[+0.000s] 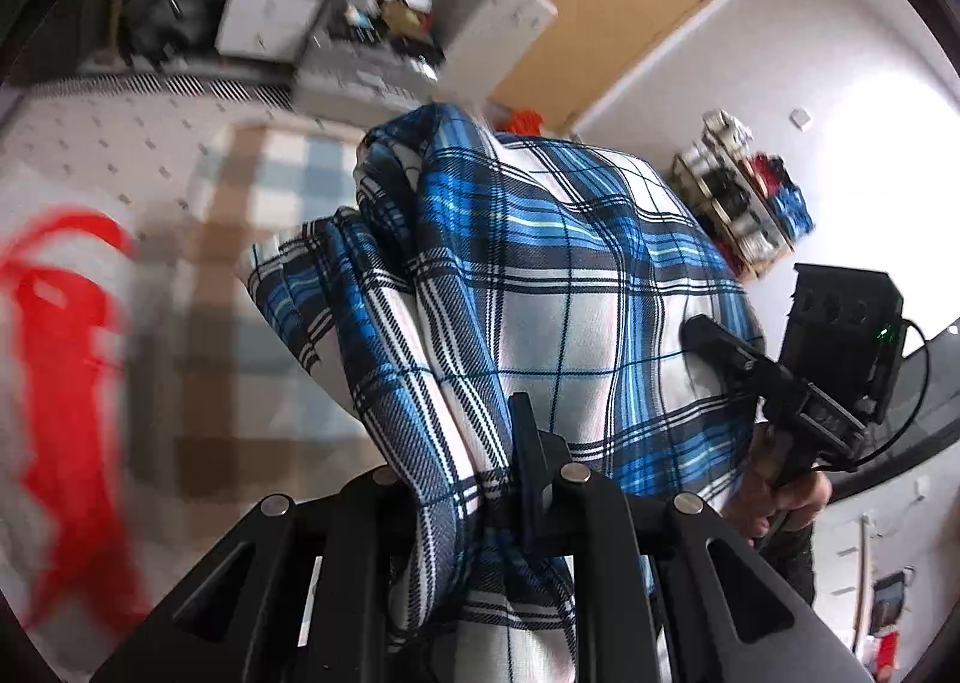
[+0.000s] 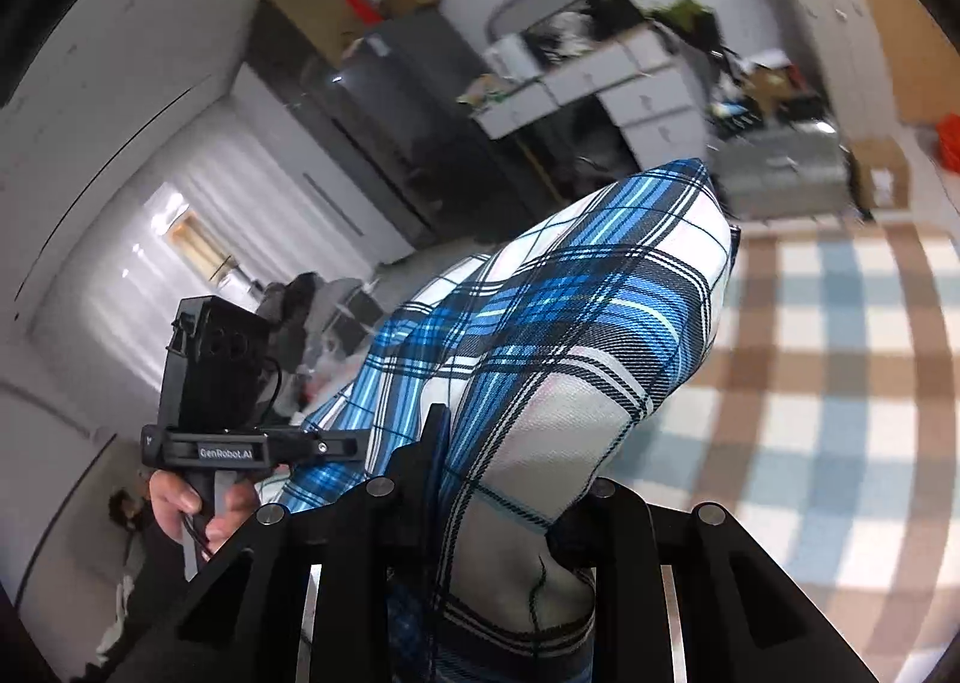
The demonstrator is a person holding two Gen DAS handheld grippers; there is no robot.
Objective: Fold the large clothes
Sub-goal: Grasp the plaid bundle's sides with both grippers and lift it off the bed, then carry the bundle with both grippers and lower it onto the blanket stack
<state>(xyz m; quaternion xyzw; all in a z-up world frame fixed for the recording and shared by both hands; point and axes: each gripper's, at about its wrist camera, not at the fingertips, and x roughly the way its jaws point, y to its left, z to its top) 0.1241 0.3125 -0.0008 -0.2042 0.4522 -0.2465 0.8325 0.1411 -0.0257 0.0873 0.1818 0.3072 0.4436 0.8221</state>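
We have the plaid cloth [image 1: 540, 287] pinched in both grippers and held up above the checked blanket [image 2: 828, 383]. Our left gripper [image 1: 510, 479] is nearly closed, its fingers [image 1: 525, 443] clamped on a bunched fold at 6 o'clock in its view. Our right gripper [image 2: 504, 479] is likewise narrowed onto the cloth's edge. In the left view, the right gripper sits at 3 o'clock; in the right view, the left one sits at 9 o'clock.

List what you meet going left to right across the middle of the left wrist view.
Red cloth → brown-and-blue checked cover → blue plaid garment → right tongs with their black camera box.
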